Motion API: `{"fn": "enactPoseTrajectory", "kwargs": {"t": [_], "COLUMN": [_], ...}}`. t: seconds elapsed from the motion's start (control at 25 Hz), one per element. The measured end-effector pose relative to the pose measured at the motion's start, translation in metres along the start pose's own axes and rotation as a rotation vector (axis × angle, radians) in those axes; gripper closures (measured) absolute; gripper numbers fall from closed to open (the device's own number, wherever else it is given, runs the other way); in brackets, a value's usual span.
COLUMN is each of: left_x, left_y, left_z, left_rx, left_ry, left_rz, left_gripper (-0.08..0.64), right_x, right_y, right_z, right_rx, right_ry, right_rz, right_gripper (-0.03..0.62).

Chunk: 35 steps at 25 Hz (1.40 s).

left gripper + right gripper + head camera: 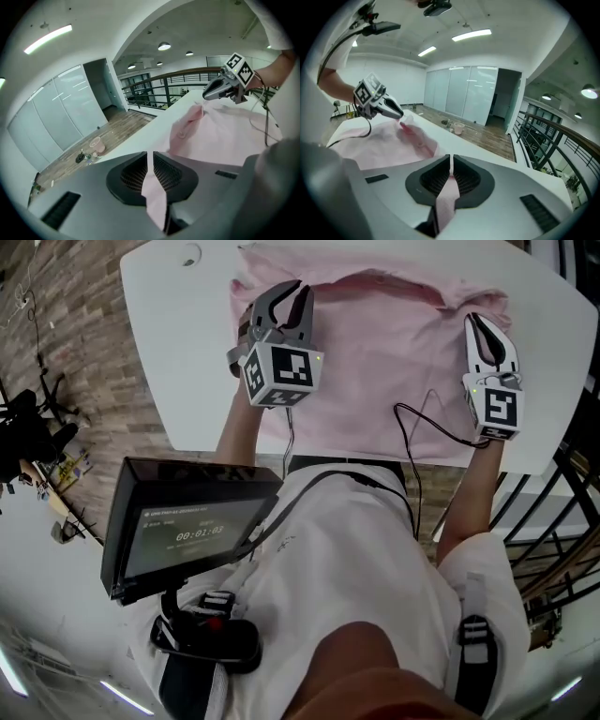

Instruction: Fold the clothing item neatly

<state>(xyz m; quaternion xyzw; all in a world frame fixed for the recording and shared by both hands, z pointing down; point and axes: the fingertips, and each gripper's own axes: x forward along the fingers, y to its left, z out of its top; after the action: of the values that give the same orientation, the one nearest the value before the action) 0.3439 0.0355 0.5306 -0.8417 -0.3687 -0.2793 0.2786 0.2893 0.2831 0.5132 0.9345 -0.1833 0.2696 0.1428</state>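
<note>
Over the white tabletop [178,362], pinching the pink shirt [375,371] with both sets of fingers: left gripper [291,298] at its ten o'clock edge, right gripper [476,326] at two o'clock, cloth spread between.

Grey left tongs [292,292] and right tongs [474,324] bear black-and-white marker cubes [281,374].

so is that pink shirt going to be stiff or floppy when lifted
Probably floppy: the pink shirt wrinkles and bunches at its edges. Likely thin and light: its fabric fits between the shut left gripper and right gripper. Expect sagging between them.
</note>
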Motion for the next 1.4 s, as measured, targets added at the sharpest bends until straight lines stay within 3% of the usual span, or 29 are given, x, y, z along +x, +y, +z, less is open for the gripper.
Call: {"fn": "enactPoseTrajectory", "kwargs": {"t": [0.08,0.2,0.32,0.44,0.64,0.76,1.04,1.24,1.4], "left_x": [0.017,0.048,0.059,0.059,0.061,0.041,0.028,0.003,-0.029], "left_y": [0.011,0.007,-0.019,-0.038,-0.032,-0.033,-0.057,-0.071,-0.120], "left_z": [0.015,0.018,-0.005,-0.029,-0.019,-0.020,-0.046,-0.036,-0.037], "left_rx": [0.014,0.023,0.072,0.087,0.046,0.029,0.030,0.081,0.137], "left_ry": [-0.014,0.037,0.149,0.205,0.123,0.099,0.122,0.122,0.111], "left_rz": [-0.005,-0.080,-0.201,-0.267,-0.214,-0.248,-0.336,-0.394,-0.423], "left_gripper": [0.532,0.532,0.532,0.532,0.532,0.534,0.557,0.557,0.557], "right_x": [0.016,0.053,0.067,0.065,0.069,0.060,0.044,0.016,-0.031], "right_y": [0.001,0.019,0.037,0.031,0.021,0.033,0.089,0.127,0.153], "right_z": [0.020,0.028,0.000,-0.032,-0.027,-0.003,-0.004,0.005,-0.010], "right_rx": [0.018,0.050,0.016,-0.037,-0.047,-0.012,0.038,-0.060,-0.100], "right_ry": [-0.032,0.010,0.123,0.215,0.200,0.135,0.082,0.106,0.094], "right_rz": [-0.019,0.010,0.076,0.060,0.001,-0.009,0.078,0.140,0.159], "right_gripper": [0.569,0.569,0.569,0.569,0.569,0.568,0.589,0.589,0.589]}}
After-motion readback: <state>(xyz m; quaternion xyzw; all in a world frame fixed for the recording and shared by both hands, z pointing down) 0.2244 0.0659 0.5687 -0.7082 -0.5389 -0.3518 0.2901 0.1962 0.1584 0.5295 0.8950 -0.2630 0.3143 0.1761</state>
